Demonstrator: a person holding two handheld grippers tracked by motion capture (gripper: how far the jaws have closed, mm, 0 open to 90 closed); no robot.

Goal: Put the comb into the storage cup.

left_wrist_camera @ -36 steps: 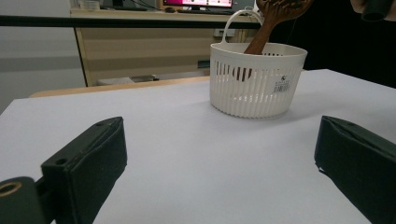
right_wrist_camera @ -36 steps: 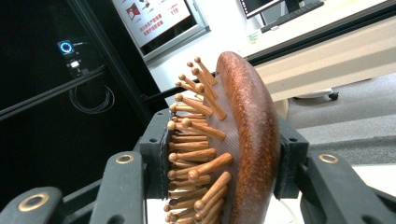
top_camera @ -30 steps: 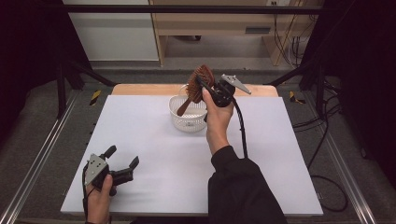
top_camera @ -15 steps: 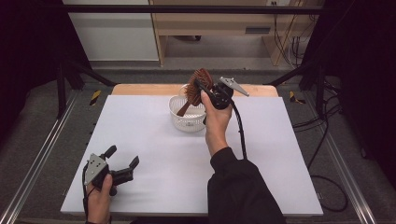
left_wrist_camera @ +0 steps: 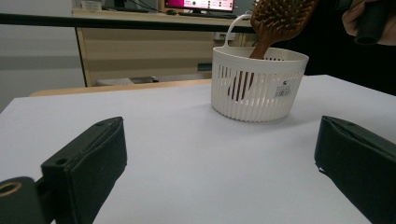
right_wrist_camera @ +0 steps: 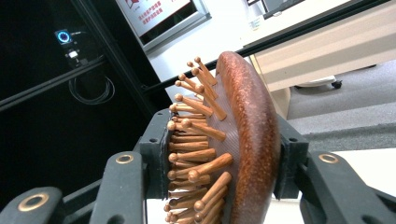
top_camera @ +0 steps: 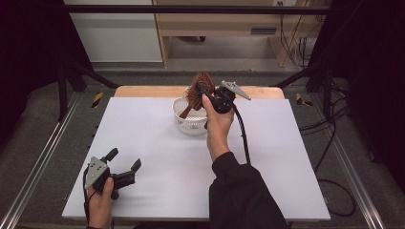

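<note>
the right tool (top_camera: 203, 90) is raised over the far middle of the white worktop (top_camera: 157, 143), clamped on the head of a wooden paddle hairbrush (top_camera: 198, 88). in the right gripper view the two black jaws stand partly apart with the hairbrush (right_wrist_camera: 233, 140) filling the gap: one pad presses on the tips of the round-ended wooden bristles, the other on the smooth, rounded reddish-brown back. the brush head rises past the jaws, tilted, with the bristle side turned toward the dark curtain side of that view.

the brush handle slants down from the tool into a small white slotted basket (top_camera: 184, 121) that sits on the worktop directly under and just in front of the right tool. in the left gripper view the handle shows through the basket (left_wrist_camera: 275, 98) slots, its lower end inside the basket, while the brush head (left_wrist_camera: 280, 18) stands well above the rim. whether the handle tip touches the basket floor cannot be told. the basket's loop handle rises at its far side.

the left tool (top_camera: 125, 166) lies low near the person's edge of the worktop, well apart from the basket. its jaws are spread wide with nothing between them, and bare white worktop shows in the gap.
</note>
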